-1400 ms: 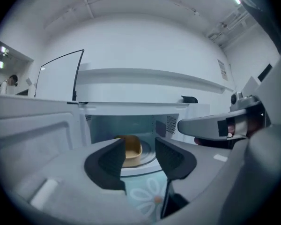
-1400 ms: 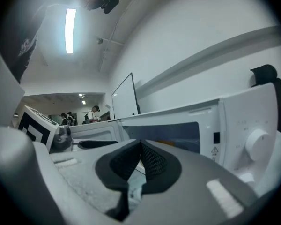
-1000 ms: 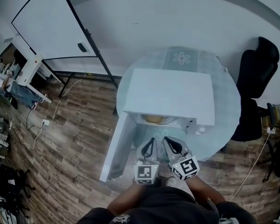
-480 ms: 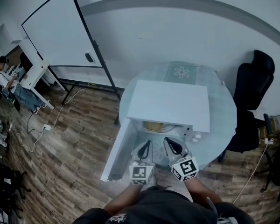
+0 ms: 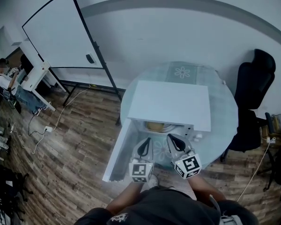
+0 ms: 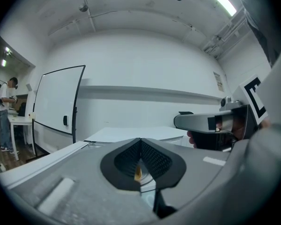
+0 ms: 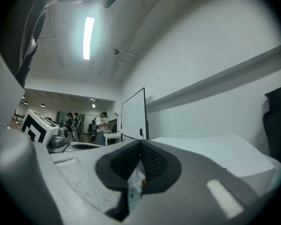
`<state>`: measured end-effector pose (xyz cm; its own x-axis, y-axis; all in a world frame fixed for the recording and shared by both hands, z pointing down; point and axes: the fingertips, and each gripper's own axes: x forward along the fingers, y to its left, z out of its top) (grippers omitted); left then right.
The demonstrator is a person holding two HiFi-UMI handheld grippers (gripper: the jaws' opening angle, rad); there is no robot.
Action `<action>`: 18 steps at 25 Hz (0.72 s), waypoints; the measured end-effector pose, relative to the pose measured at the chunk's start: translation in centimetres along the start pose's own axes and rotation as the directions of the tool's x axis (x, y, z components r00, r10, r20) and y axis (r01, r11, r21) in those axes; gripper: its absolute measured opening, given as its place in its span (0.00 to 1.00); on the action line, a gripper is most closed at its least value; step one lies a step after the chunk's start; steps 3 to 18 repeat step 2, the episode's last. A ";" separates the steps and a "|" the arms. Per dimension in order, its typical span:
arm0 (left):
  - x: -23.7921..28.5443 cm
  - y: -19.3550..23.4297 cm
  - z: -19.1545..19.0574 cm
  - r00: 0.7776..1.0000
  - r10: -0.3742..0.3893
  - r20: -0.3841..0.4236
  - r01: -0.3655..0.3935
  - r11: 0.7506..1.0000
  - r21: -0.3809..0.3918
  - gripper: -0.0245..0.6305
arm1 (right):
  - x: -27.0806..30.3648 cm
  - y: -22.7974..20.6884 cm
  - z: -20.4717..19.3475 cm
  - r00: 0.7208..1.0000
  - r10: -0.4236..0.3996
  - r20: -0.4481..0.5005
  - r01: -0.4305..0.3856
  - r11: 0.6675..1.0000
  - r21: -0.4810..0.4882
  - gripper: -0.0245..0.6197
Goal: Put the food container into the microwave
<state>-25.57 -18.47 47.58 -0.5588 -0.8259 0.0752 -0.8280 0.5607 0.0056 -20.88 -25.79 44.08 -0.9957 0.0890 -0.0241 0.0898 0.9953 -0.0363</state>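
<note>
at microwave [image 5: 171, 102] front | left gripper [image 5: 147, 140], right gripper [image 5: 170, 137] closed, empty, raised | food container [image 5: 154, 126] inside

We're in an office-style workroom: a whiteboard [image 5: 61, 32] on a stand at ten o'clock, a black office chair [image 5: 255, 93] at three, a person [image 5: 2, 76] working by a white desk [image 5: 35, 74] at nine. Cables [image 5: 35, 137] trail over wood-look flooring [image 5: 79, 144], a strip light [image 7: 88, 37] glows overhead, and a microwave [image 5: 171, 102] sits on a round table [image 5: 225, 111].
</note>
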 end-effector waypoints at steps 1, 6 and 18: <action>0.0 0.1 0.0 1.000 0.001 0.001 -0.001 1.000 0.000 0.04 | 0.1 0.1 0.0 1.000 0.001 -0.002 -0.001 1.000 -0.001 0.04; -0.1 0.2 0.0 1.000 0.003 0.003 -0.003 1.000 0.001 0.04 | 0.1 0.2 0.0 1.000 0.003 -0.005 -0.003 1.000 -0.003 0.04; -0.1 0.2 0.0 1.000 0.003 0.003 -0.003 1.000 0.001 0.04 | 0.1 0.2 0.0 1.000 0.003 -0.005 -0.003 1.000 -0.003 0.04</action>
